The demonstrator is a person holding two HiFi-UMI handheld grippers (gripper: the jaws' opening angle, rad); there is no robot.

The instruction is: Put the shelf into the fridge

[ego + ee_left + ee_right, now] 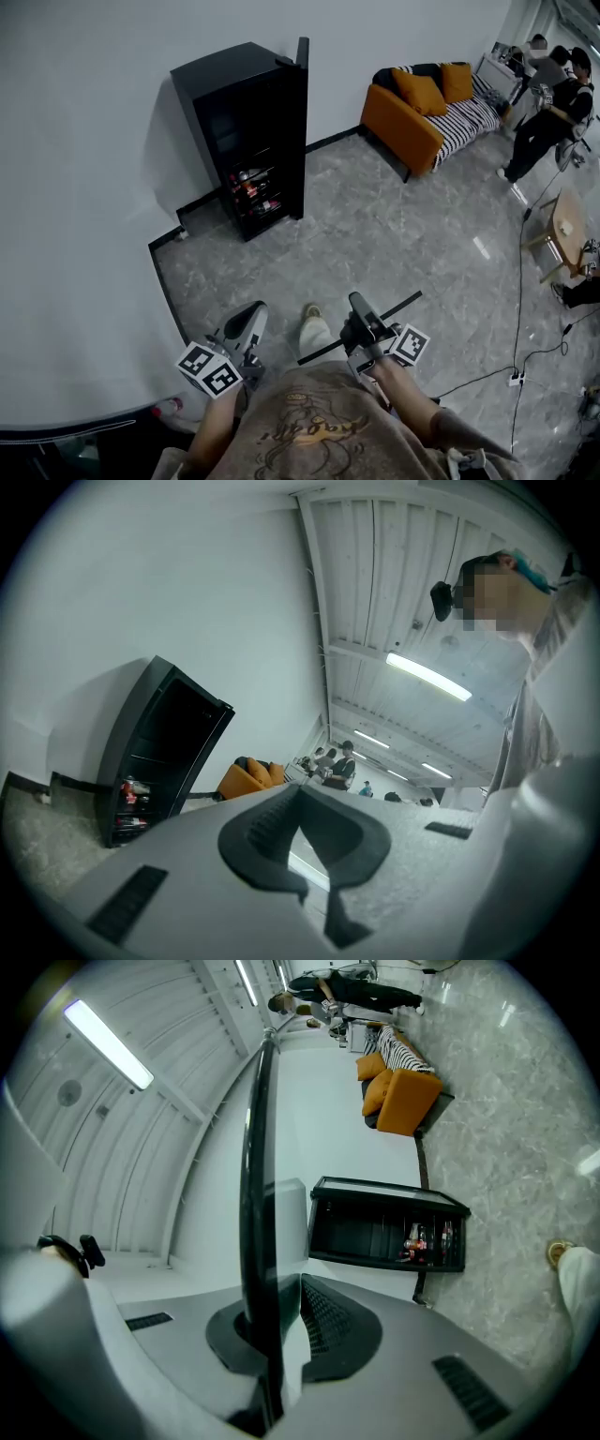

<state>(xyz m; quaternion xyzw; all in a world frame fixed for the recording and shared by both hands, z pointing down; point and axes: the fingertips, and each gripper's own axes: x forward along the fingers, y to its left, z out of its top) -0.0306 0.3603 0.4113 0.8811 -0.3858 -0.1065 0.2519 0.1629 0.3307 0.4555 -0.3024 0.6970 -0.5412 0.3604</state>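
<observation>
Shelf (255,1147) in right tongs (277,1321) (fridge (246,131) open)

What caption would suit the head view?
Right gripper holds the shelf; the open black fridge stands ahead against the wall.

Can't identify tiny items (251,185) in fridge (246,122); shelf (258,1194) shows edge-on only, lower end cut off at bottom.

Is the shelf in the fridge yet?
Not yet. Done: the shelf is picked up. In hand: the right gripper holds it, jaws shut on its edge. The fridge stands open across the floor. Left: carry it over and slide it in.
</observation>
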